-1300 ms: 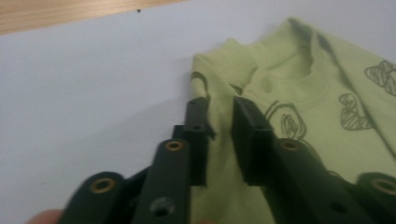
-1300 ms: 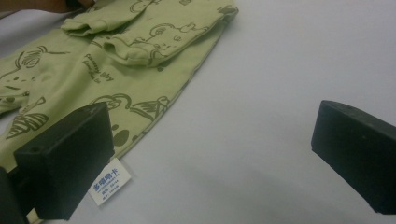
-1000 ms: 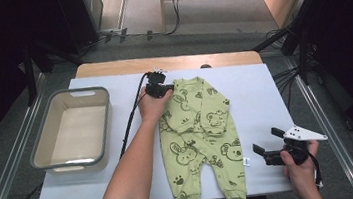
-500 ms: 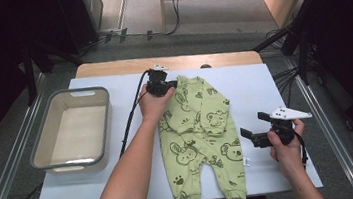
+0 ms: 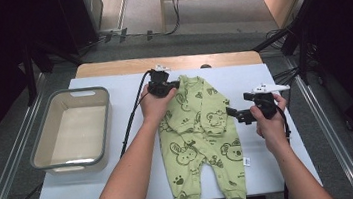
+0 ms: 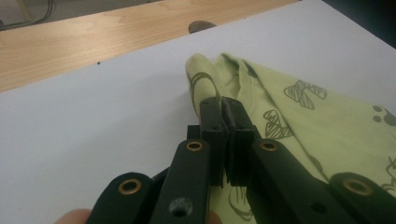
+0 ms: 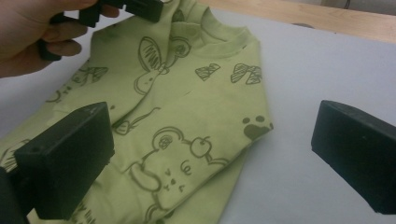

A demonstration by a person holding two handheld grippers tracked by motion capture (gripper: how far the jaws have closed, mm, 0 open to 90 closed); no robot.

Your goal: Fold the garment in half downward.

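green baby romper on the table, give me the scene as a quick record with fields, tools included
garment: light green cotton baby romper with animal prints, lying flat, legs toward the person
surface: white sheet over a wooden table
container: grey plastic tub left of the romper, apart from it
left tool: shut on the romper's shoulder edge by the neckline
right tool: jaws open, at the romper's right side by the folded sleeve, gripping nothing
right sleeve: folded in over the chest
likely next move: probably grasping the right side to fold
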